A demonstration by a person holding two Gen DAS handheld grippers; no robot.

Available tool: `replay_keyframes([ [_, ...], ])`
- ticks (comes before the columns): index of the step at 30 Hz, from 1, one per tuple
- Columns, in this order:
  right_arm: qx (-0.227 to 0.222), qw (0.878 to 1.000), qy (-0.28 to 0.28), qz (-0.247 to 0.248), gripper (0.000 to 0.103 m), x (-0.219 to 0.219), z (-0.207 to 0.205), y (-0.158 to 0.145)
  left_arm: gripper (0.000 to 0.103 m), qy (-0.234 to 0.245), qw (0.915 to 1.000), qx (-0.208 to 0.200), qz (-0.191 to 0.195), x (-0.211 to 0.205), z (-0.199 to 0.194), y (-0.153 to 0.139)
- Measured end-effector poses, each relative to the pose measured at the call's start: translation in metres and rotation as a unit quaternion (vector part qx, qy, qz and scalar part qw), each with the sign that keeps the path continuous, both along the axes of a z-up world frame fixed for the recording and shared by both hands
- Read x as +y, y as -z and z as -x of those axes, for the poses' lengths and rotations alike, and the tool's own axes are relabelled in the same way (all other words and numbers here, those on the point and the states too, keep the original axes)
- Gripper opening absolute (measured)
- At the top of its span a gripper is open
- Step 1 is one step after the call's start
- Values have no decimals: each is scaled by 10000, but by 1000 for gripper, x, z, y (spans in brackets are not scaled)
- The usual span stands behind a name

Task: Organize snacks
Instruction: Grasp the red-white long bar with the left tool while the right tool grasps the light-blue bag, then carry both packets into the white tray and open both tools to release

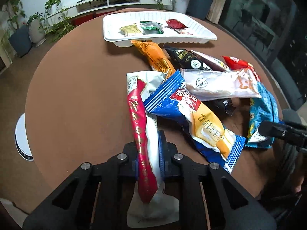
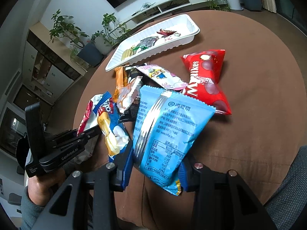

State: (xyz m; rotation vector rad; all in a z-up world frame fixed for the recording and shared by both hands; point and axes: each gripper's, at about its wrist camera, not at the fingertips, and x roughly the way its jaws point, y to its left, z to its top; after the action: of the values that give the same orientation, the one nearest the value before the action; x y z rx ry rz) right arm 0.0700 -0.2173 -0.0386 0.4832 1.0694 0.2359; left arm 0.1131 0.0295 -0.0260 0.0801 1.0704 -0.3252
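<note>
My left gripper (image 1: 149,151) is shut on a long red-and-white snack packet (image 1: 143,126) that runs from between its blue pads out over the table. My right gripper (image 2: 156,163) is shut on a light blue snack bag (image 2: 165,126), held by its lower part, back side up. Between them lies a pile of snacks: a blue roll-cake packet (image 1: 191,115), a clear-wrapped cake (image 1: 216,84), an orange packet (image 1: 155,57), a black packet (image 1: 188,59) and a red Mylikes bag (image 2: 207,82). The white tray (image 1: 115,28) at the far side holds three small packets.
The round brown table (image 1: 76,95) has bare surface on its left half. A white stool (image 1: 23,138) stands beyond the left edge. Potted plants (image 1: 21,38) and a low white TV shelf (image 1: 115,0) stand behind. A person's hand (image 2: 42,180) holds the left gripper.
</note>
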Motion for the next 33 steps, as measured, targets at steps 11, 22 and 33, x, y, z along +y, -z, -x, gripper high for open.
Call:
replay_keyframes([
  [11,-109,9997,124,-154,43,-11,3,0,13,-563,9924,-88,1089,35,4,-23],
  [22,-219,9988,93,-428,43,-9,0,-7,13,-767,9738,-222,2128,75,6,-54],
  [33,-376,9966,445,-579,43,-44,-12,-30,13,-587,9739,-455,2146,65,-17,-83],
])
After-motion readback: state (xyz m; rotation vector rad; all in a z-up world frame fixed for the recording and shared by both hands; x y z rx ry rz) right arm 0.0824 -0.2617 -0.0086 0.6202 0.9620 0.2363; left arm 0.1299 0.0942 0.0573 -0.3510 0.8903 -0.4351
